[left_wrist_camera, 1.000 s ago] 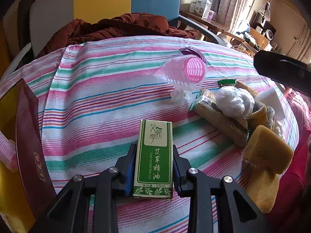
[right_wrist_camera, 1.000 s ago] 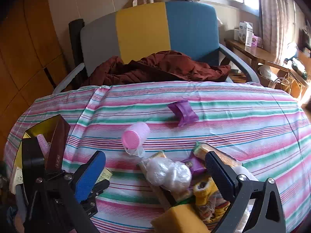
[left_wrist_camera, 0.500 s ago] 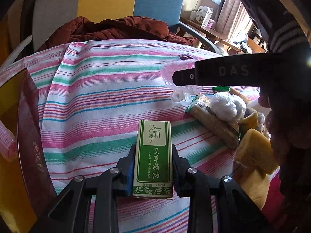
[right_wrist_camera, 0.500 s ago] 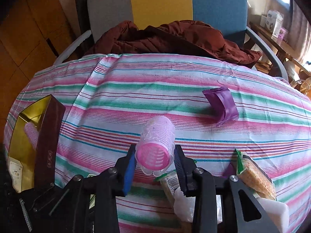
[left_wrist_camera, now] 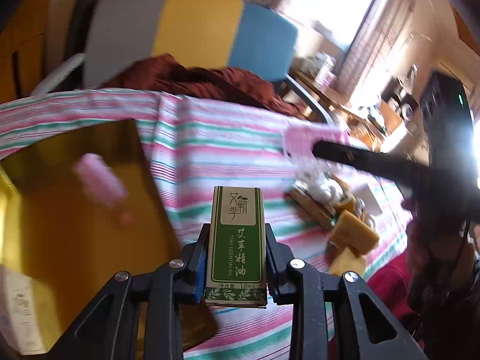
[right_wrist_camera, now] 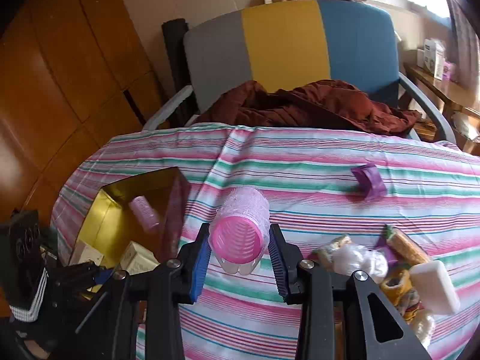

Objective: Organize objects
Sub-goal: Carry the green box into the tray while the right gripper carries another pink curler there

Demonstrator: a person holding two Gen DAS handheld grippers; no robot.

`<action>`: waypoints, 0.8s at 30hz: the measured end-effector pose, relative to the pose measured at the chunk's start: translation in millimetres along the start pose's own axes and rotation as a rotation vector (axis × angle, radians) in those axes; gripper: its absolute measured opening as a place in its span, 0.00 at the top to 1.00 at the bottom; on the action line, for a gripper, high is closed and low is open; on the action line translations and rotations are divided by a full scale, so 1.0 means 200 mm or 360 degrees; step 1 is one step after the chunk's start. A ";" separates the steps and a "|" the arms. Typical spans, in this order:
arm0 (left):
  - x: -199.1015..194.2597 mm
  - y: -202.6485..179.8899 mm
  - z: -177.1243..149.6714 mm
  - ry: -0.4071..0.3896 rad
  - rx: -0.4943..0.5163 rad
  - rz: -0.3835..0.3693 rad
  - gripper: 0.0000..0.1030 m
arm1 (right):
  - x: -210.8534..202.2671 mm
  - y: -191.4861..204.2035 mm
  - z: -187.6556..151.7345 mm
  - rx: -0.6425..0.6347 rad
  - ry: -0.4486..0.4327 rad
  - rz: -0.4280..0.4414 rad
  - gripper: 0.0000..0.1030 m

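Green-and-cream essential oil box (left_wrist_camera: 236, 247) stands pinched between the jaws of the left gripper (left_wrist_camera: 236, 261), held above the striped tablecloth (left_wrist_camera: 216, 150) beside the gold-lined open box (left_wrist_camera: 75, 210), where a small pink roller (left_wrist_camera: 100, 180) lies. The right gripper (right_wrist_camera: 239, 253) clamps a large pink hair roller (right_wrist_camera: 241, 232) over the cloth. Beyond it sit a purple clip (right_wrist_camera: 369, 181) and, right, a heap of sponges (right_wrist_camera: 399, 273). A maroon garment (right_wrist_camera: 303, 105) drapes the tricolour chair (right_wrist_camera: 285, 42).
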State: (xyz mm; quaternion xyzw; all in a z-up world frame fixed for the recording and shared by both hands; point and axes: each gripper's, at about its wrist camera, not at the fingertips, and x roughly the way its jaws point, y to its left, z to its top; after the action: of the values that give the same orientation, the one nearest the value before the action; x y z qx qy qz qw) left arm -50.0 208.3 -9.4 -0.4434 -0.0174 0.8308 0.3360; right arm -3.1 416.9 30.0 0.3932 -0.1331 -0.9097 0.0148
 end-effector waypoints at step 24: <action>0.01 0.77 0.10 -0.0021 -0.0604 0.0329 0.54 | 0.56 0.64 0.19 -0.0232 0.0143 0.0035 0.25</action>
State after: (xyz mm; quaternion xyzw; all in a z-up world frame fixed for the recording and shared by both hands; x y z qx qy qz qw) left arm -149.5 95.3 -49.7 -0.4927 -0.1302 0.8455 0.1594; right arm -117.4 286.8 8.2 0.4299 -0.0702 -0.8982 0.0594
